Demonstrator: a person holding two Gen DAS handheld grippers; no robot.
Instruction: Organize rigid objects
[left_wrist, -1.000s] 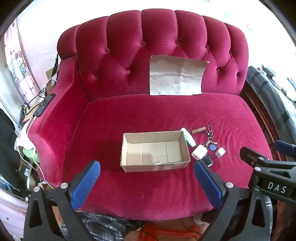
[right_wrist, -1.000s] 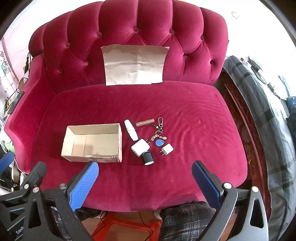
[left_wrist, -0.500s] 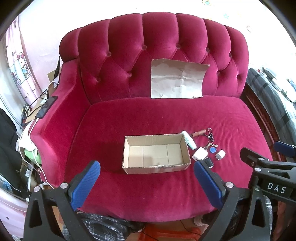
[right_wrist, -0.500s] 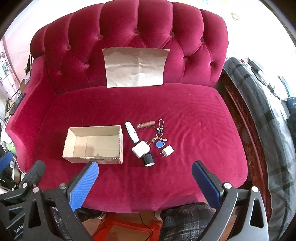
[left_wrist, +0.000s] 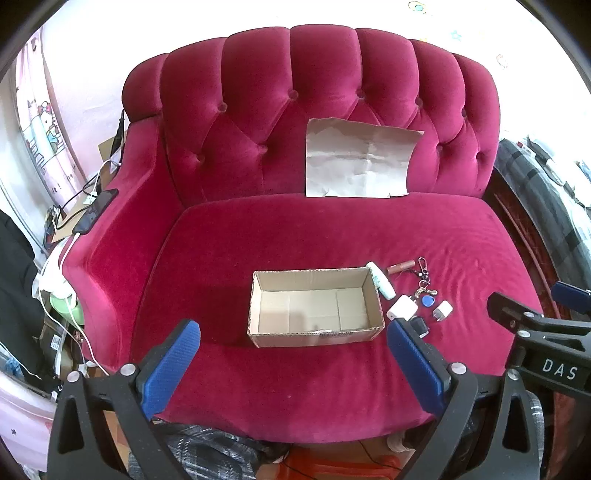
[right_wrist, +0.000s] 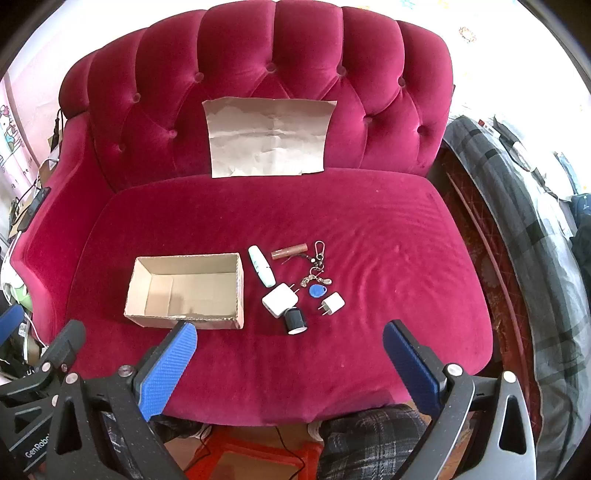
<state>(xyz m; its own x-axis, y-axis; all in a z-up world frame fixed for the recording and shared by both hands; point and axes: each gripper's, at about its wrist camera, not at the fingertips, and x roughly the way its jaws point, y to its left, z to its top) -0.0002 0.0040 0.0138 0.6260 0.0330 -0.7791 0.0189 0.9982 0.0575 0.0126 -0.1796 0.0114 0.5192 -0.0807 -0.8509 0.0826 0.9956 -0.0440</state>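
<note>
An empty open cardboard box (left_wrist: 314, 306) (right_wrist: 188, 291) sits on the red sofa seat (left_wrist: 332, 232). Right of it lie small items: a pale green tube (right_wrist: 261, 266), a brown stick (right_wrist: 289, 251), a keychain with a blue tag (right_wrist: 317, 290), a large white charger (right_wrist: 279, 300), a small white charger (right_wrist: 331, 303) and a black round item (right_wrist: 294, 320). My left gripper (left_wrist: 293, 341) is open and empty in front of the box. My right gripper (right_wrist: 290, 345) is open and empty in front of the items.
A creased brown paper sheet (right_wrist: 269, 136) leans on the sofa back. A phone with a cable (left_wrist: 96, 210) lies on the left armrest. A plaid blanket (right_wrist: 535, 258) is at the right. Clutter stands left of the sofa.
Both grippers have drawn back slightly from the sofa, so the box and items look a bit smaller and lower. Nothing on the seat has moved.
</note>
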